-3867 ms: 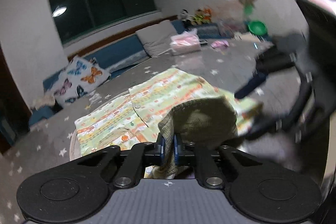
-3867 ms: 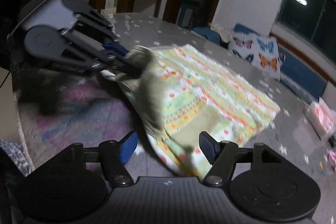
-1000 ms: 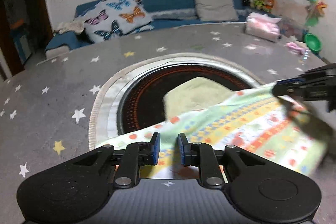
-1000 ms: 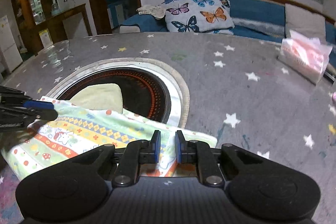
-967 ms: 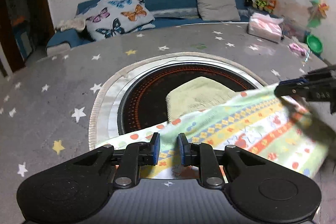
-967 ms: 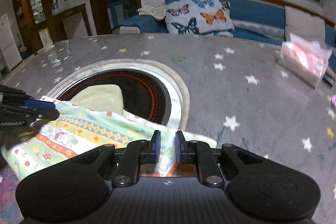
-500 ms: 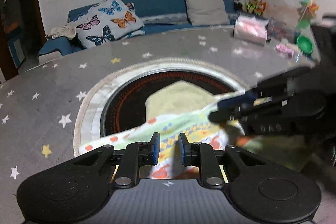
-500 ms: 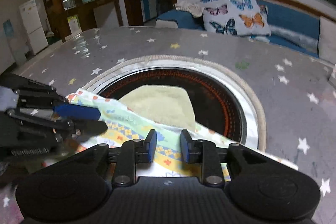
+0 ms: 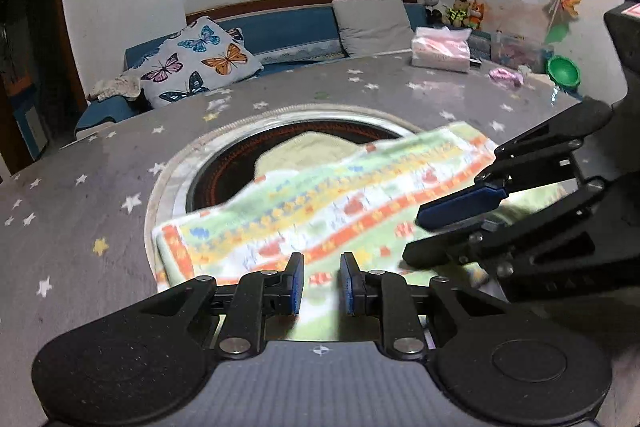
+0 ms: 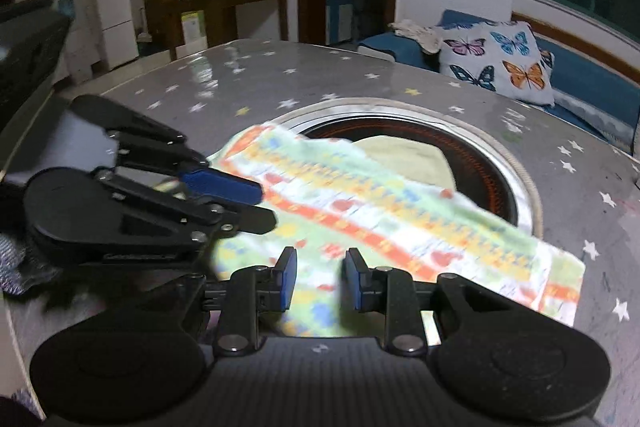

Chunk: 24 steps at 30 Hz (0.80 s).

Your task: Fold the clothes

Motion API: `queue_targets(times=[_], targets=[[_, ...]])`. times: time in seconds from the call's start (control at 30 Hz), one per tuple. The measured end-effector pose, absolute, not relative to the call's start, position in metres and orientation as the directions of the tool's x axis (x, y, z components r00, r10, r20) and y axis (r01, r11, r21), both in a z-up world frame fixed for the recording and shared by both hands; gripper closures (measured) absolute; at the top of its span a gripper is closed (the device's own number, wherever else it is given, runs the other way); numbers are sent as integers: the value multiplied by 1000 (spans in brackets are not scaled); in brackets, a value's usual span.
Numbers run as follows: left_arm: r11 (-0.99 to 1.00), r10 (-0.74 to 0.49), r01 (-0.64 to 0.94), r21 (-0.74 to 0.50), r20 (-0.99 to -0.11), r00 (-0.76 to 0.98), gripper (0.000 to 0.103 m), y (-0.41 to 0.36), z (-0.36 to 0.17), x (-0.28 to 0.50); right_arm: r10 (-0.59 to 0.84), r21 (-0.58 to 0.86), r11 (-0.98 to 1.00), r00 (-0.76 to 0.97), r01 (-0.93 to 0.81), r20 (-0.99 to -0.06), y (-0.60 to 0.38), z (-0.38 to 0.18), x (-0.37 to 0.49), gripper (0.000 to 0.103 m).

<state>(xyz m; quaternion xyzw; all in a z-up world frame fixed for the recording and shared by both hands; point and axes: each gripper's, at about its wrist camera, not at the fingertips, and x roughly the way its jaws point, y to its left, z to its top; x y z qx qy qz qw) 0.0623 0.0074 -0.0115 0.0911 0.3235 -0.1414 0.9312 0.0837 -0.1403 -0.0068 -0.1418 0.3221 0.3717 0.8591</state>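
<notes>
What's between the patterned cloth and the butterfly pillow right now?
In the left wrist view, past the patterned cloth comes the round inset's dark centre holding a pale green cloth, then bare star-print tabletop up to the butterfly pillow.

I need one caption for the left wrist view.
Both grippers, left gripper and right gripper, meet over the patterned garment.

Dim room, fisheye warp, motion blur
</notes>
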Motion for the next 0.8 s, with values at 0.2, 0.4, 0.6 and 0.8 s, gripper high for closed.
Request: queue_targets(times=[0.2, 0.4, 0.6, 0.8], targets=[[952, -207, 301, 52, -617, 759, 77, 12, -11, 54, 561, -15, 660, 507, -751, -654, -139, -11, 64, 77], [966, -187, 257, 30, -605, 774, 75, 25, -9, 47, 534, 26, 727, 541, -686, -650, -170, -13, 67, 77], [979, -181, 200, -38, -608, 773, 74, 47, -11, 40, 489, 85, 807, 581, -585, -651, -211, -12, 74, 80], [991, -127, 131, -39, -615, 779, 75, 65, -9, 40, 454, 143, 859, 603, -491, -656, -246, -12, 80, 80]])
